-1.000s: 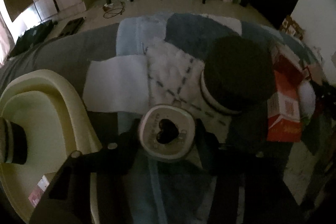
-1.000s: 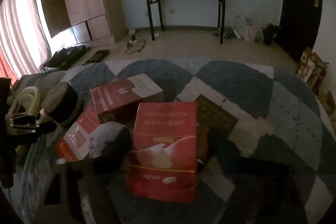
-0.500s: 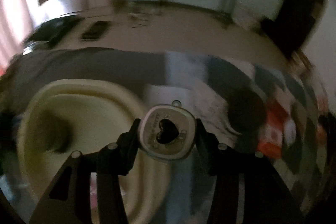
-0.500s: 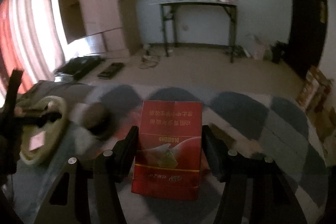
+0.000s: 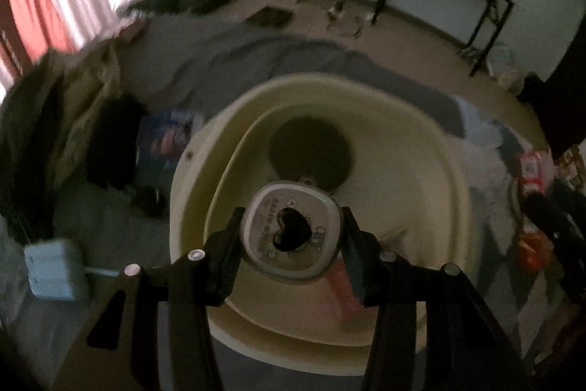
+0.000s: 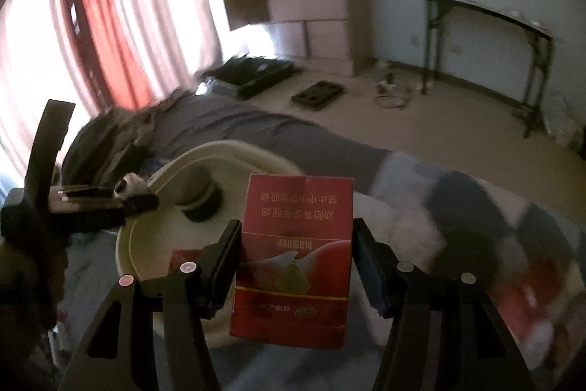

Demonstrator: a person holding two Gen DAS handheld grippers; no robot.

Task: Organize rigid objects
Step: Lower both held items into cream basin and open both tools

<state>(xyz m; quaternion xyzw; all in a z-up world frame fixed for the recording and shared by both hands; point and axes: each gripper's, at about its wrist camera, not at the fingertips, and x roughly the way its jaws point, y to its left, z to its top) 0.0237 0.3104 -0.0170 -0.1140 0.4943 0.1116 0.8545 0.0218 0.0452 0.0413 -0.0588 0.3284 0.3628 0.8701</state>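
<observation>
Carrying things to the cream tub (image 5: 454,207): the left gripper (image 5: 293,237) is squeezing a small round tin (image 5: 293,233) over it, and the right gripper (image 6: 296,266) is clamping a red box (image 6: 296,244) nearby. Next comes lowering and letting go.

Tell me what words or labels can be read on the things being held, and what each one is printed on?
"DIAMOND": red box in the right hand-held gripper, printed upside down in this view.
Rows of Chinese characters above it on the same box: too blurred to read reliably.
Small print near the box's bottom edge: too blurred.
Lettering around the black heart on the small round-cornered tin in the left hand-held gripper: too blurred.
</observation>
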